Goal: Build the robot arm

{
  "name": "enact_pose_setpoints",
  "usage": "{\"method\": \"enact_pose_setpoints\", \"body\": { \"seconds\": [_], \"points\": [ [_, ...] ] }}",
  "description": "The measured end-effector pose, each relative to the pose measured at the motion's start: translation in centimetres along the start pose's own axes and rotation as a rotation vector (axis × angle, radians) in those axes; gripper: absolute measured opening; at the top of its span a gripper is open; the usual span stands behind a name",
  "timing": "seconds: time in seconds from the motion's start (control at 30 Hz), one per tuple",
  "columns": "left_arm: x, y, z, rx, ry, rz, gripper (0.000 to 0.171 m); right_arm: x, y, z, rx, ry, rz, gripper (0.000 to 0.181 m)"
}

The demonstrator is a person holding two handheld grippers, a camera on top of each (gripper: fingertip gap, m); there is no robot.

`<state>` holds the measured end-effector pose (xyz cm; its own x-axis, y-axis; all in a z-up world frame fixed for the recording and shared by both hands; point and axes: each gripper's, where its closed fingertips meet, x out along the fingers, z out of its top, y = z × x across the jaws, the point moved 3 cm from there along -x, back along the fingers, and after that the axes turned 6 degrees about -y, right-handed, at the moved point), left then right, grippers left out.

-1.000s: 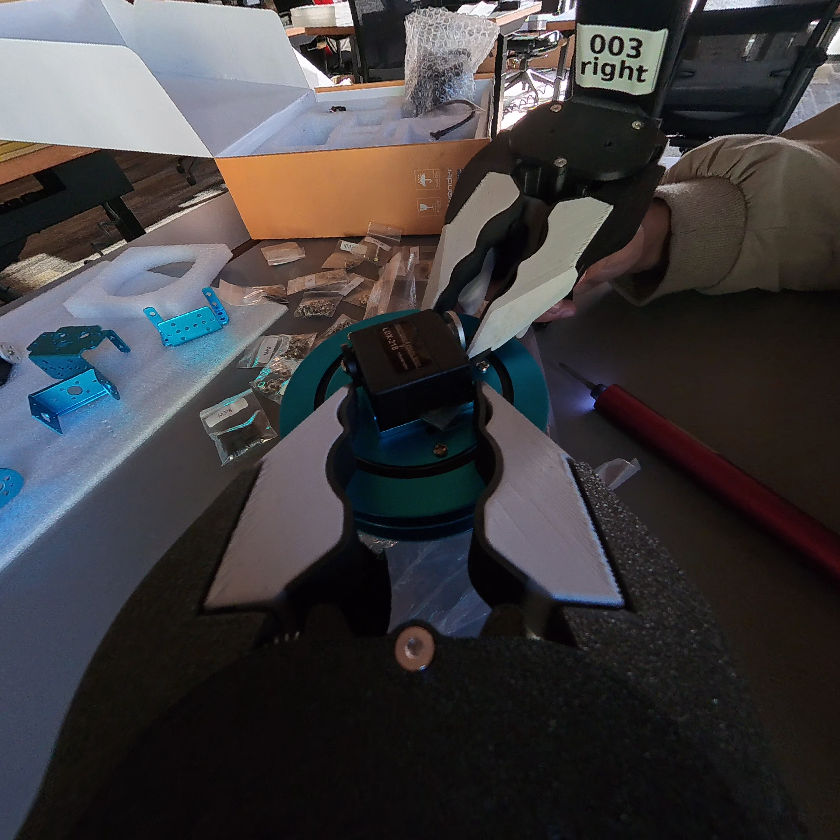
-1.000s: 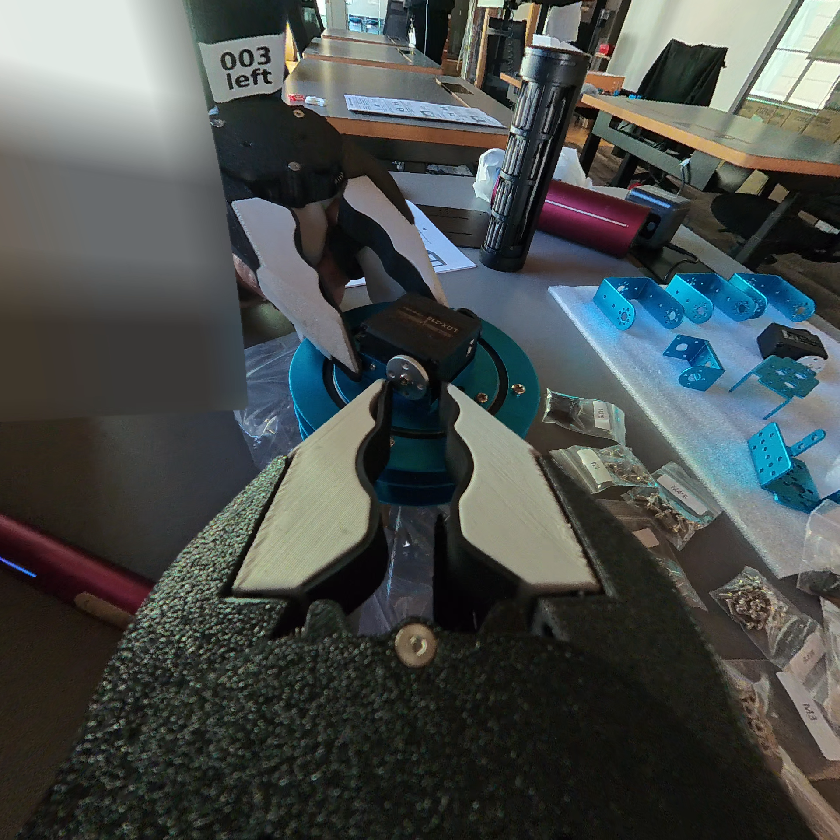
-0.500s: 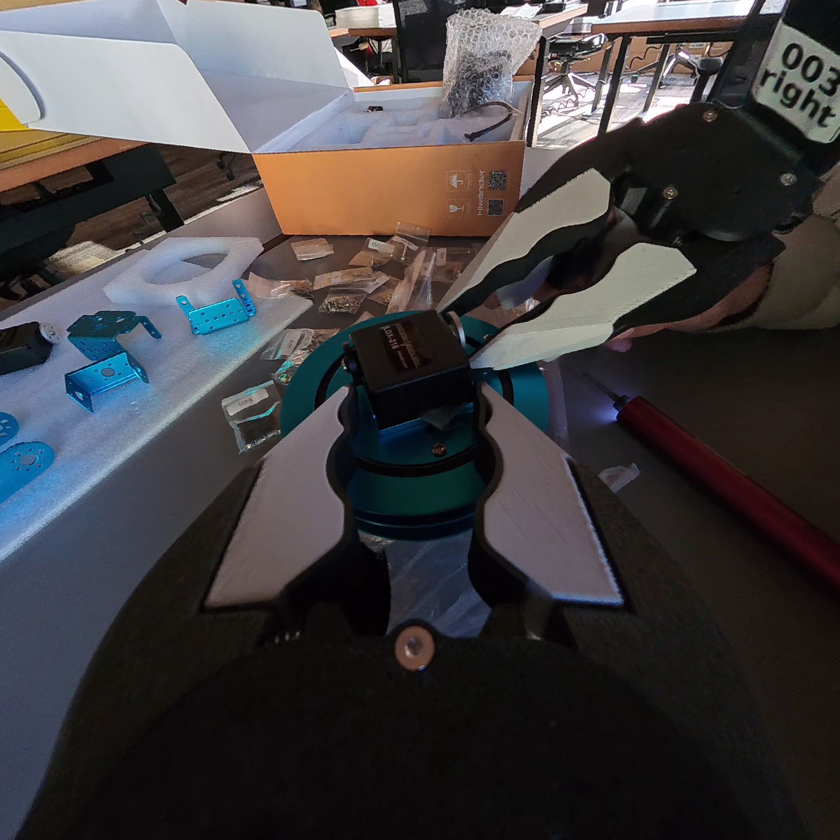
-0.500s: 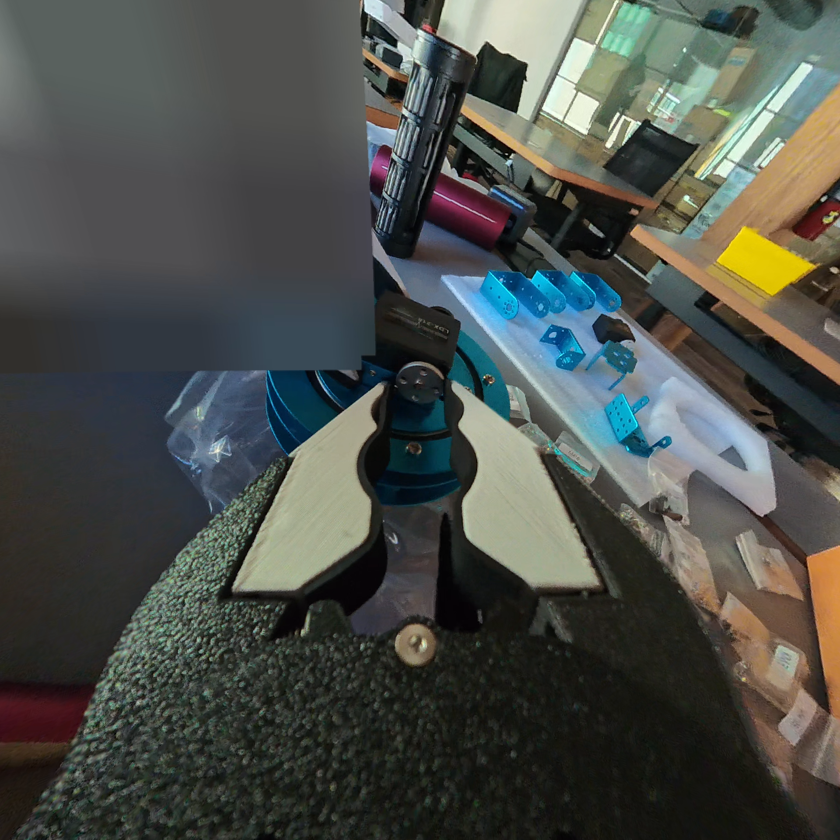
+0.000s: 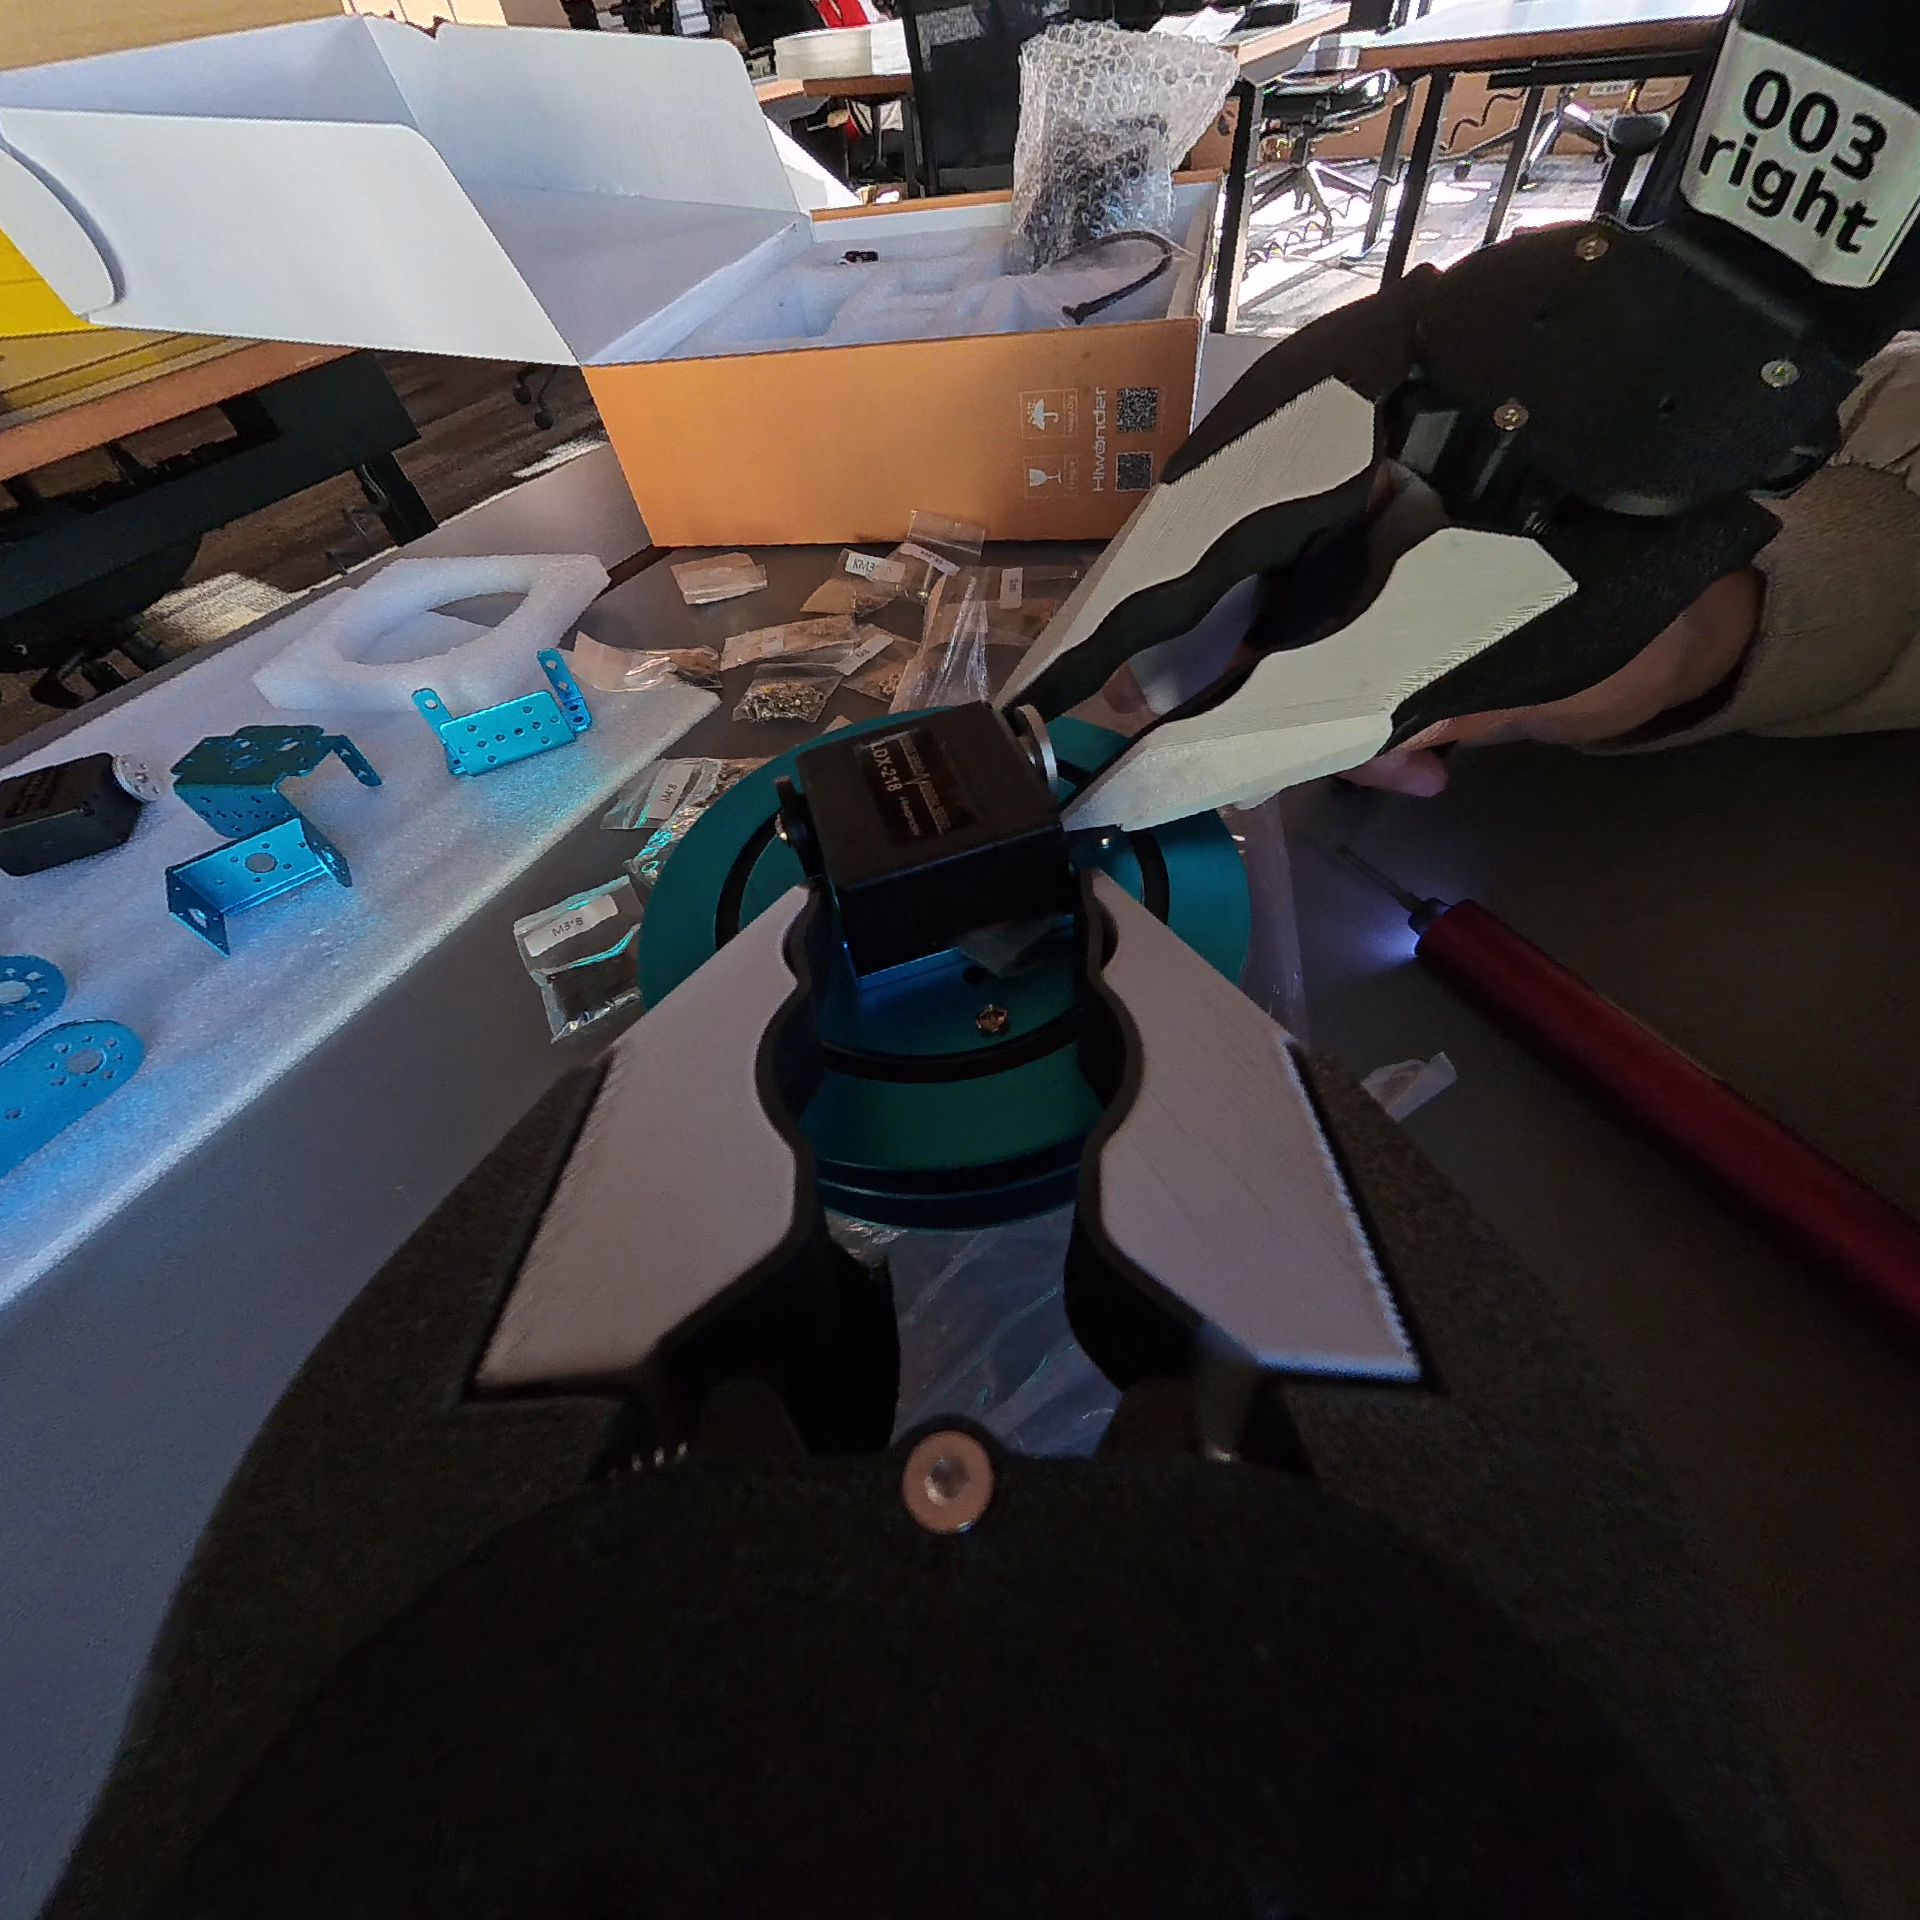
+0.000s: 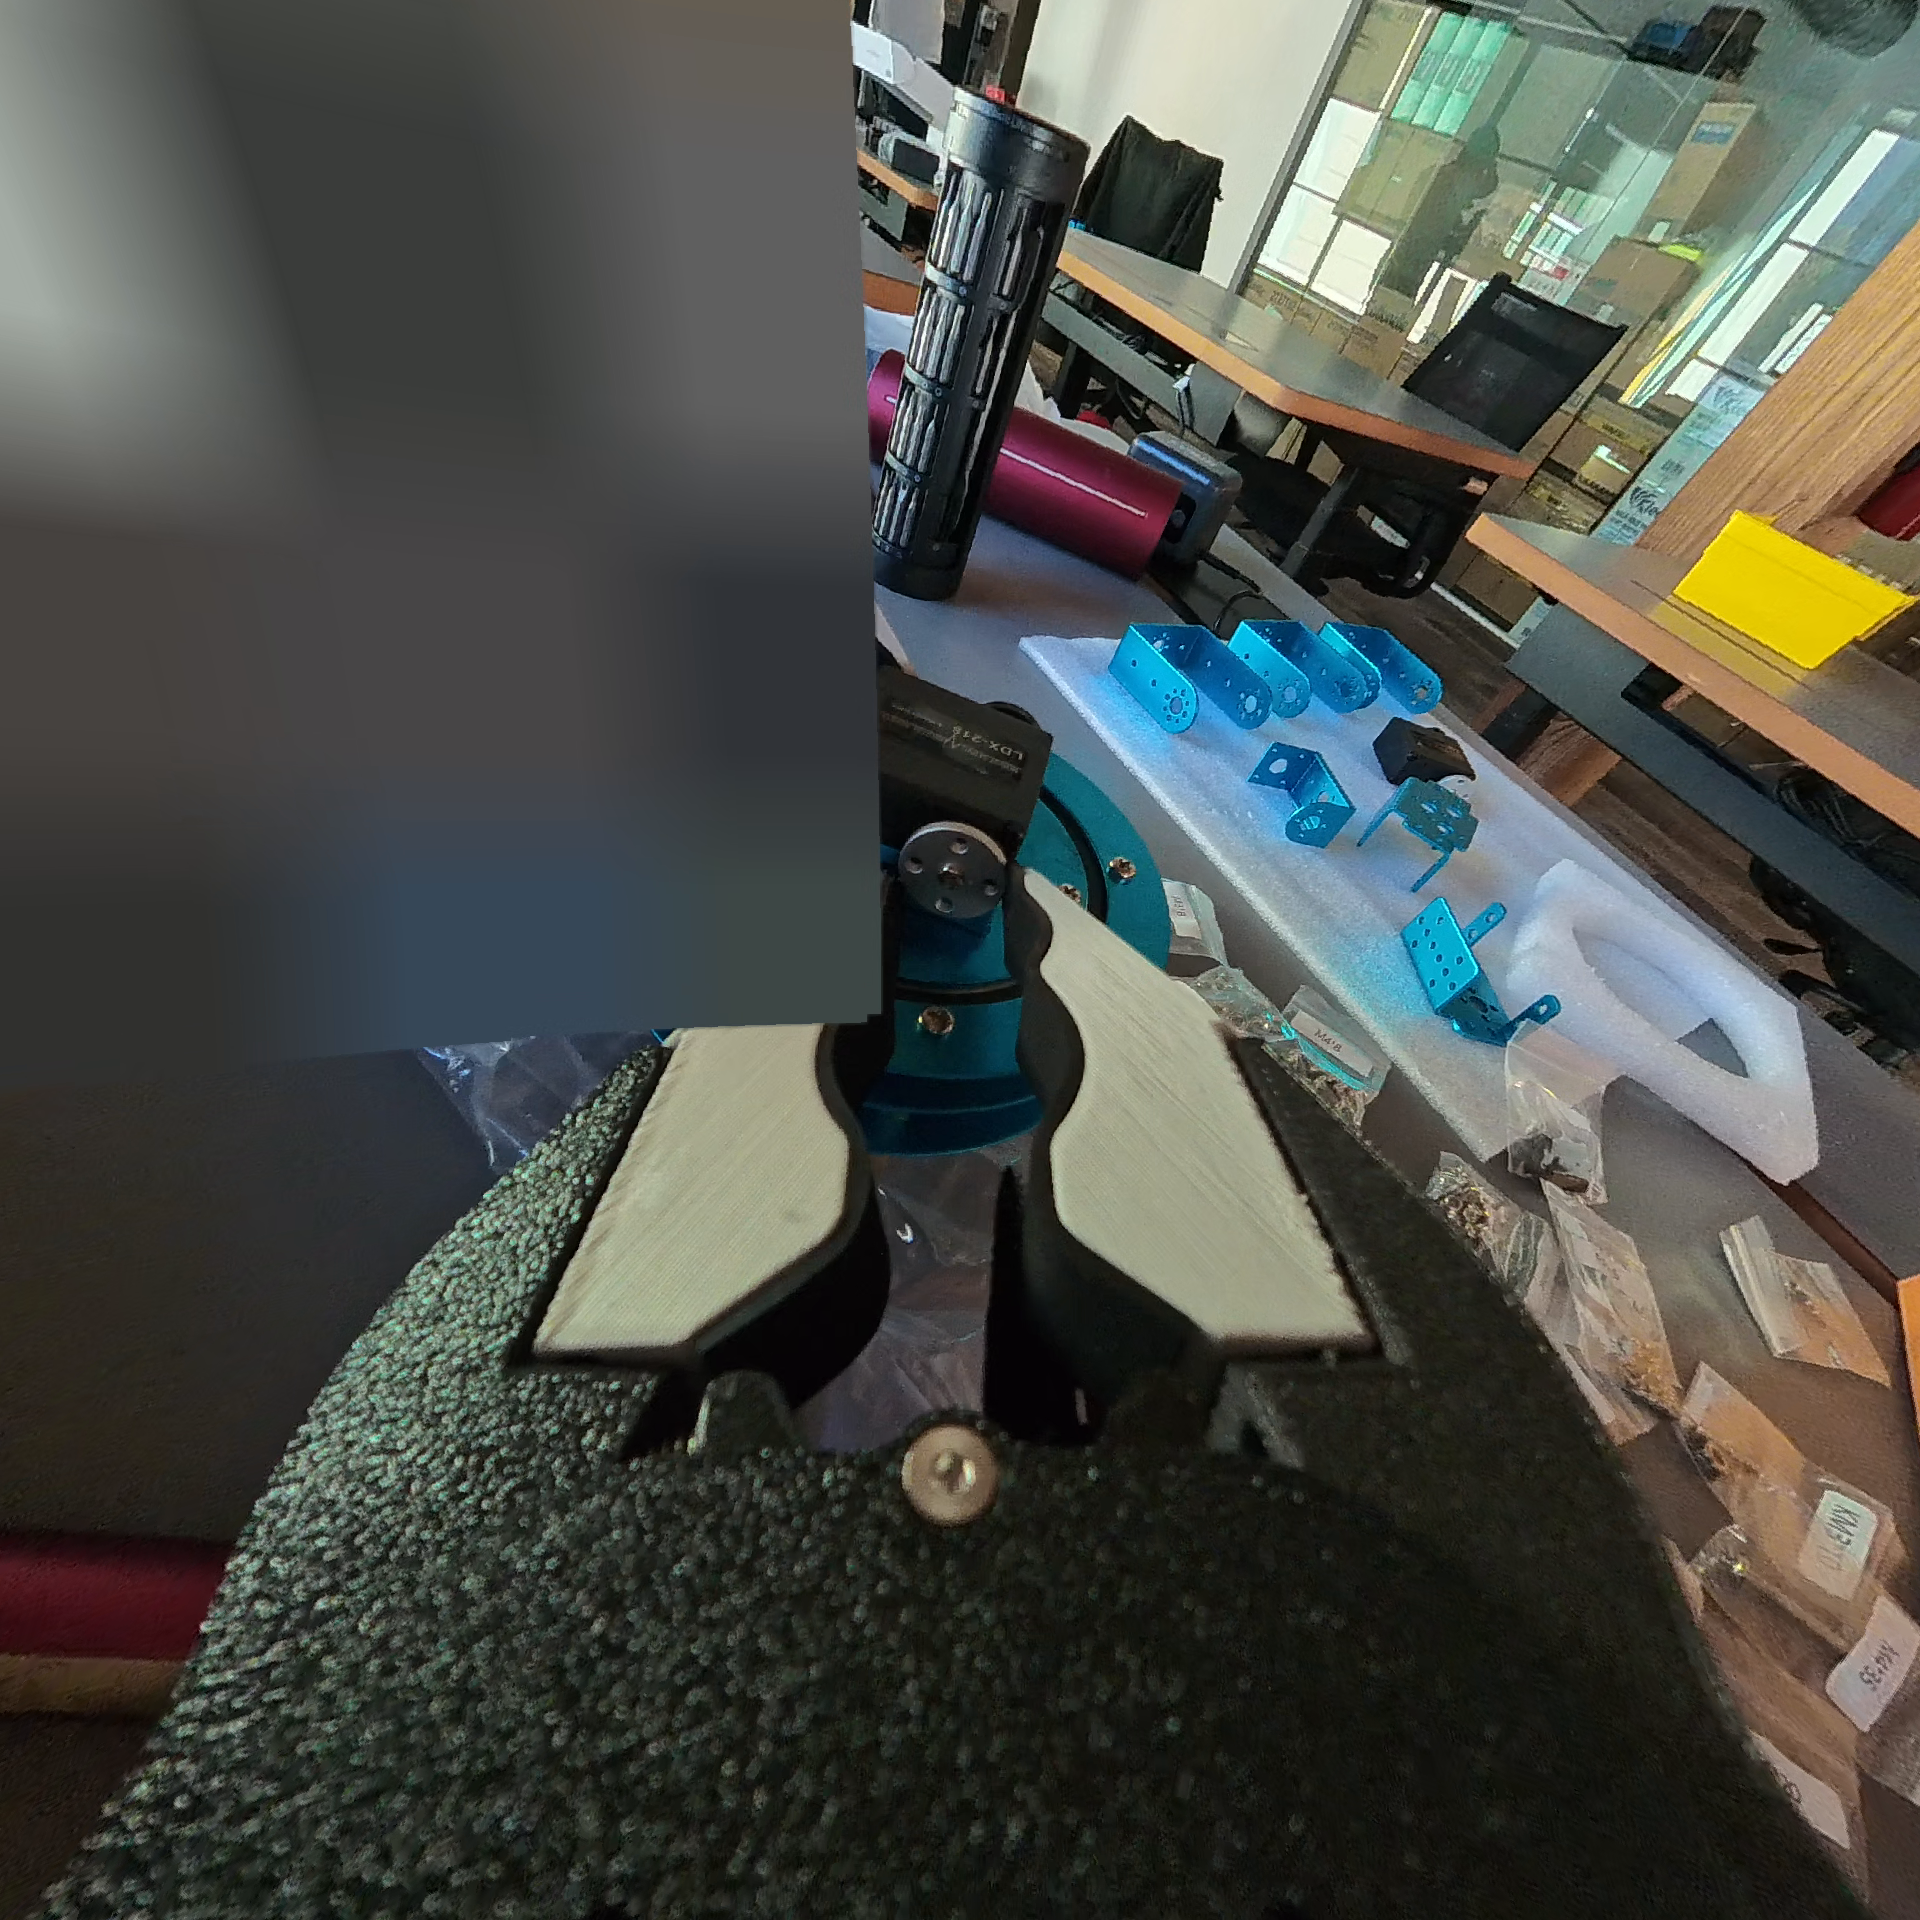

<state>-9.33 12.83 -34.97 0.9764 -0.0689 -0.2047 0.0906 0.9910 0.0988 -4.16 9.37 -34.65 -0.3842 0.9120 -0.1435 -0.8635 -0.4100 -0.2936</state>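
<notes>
A black servo (image 5: 935,831) stands on a round teal base (image 5: 935,1132). My left gripper (image 5: 945,894) is shut on the servo body, one finger on each side. My right gripper (image 5: 1047,764) reaches in from the upper right, held by a hand, and its fingertips pinch the servo's silver horn disc (image 5: 1039,748). In the right wrist view the disc (image 6: 951,868) sits at the tips of my right gripper (image 6: 951,899), with the servo (image 6: 956,758) and the teal base (image 6: 1101,862) behind. A blurred patch hides its left fingertip.
An open orange box (image 5: 883,436) with a white lid stands at the back. Blue brackets (image 5: 260,873) lie on white foam sheet at left, small screw bags (image 5: 790,644) between. A red screwdriver (image 5: 1662,1101) lies at right. A black cylinder (image 6: 977,343) and a maroon tube (image 6: 1070,488) stand beyond. The grippers are tip to tip, or close to it.
My right gripper has swung around the horn disc, from steeply above it to low at its side. My left gripper has kept its hold on the servo.
</notes>
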Motion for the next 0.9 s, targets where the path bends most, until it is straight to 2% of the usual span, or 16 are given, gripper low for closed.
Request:
{"method": "enact_pose_setpoints", "body": {
  "seconds": [0.17,0.2,0.33,0.37,0.47,0.57,0.67,0.83,0.9],
  "points": [
    [0.0,0.0,0.0,0.001,0.0,0.001,0.045,0.0,-0.1,0.0,0.018,0.0,0.013,0.017],
    [0.0,0.0,0.0,0.002,0.001,-0.001,0.045,0.0,-0.1,0.0,0.02,0.005,0.012,0.022],
    [0.0,0.1,0.0,0.004,0.003,-0.042,0.046,-0.2,-0.1,0.2,0.055,0.033,0.051,0.019],
    [0.0,0.1,0.0,0.005,-0.002,-0.055,0.046,-0.4,-0.3,0.3,0.072,0.041,0.065,0.025],
    [-0.1,0.1,-0.1,0.015,-0.008,-0.098,0.045,-2.0,-0.1,-0.2,0.164,0.102,0.177,0.042],
    [-0.3,0.2,-0.1,0.03,-0.012,-0.132,0.045,-4.6,-1.5,-0.2,0.171,0.101,0.156,0.031],
    [-0.4,0.1,-0.1,0.041,-0.028,-0.176,0.045,-7.3,-1.0,-2.3,0.224,0.218,0.288,0.039],
    [-0.8,0.0,-0.2,0.051,-0.039,-0.259,0.046,-10.1,-0.5,-4.4,0.34,0.225,0.381,0.039],
    [-1.0,-0.1,-0.2,0.051,-0.039,-0.289,0.045,-10.5,-0.5,-5.0,0.366,0.233,0.368,0.039]
  ]
}}
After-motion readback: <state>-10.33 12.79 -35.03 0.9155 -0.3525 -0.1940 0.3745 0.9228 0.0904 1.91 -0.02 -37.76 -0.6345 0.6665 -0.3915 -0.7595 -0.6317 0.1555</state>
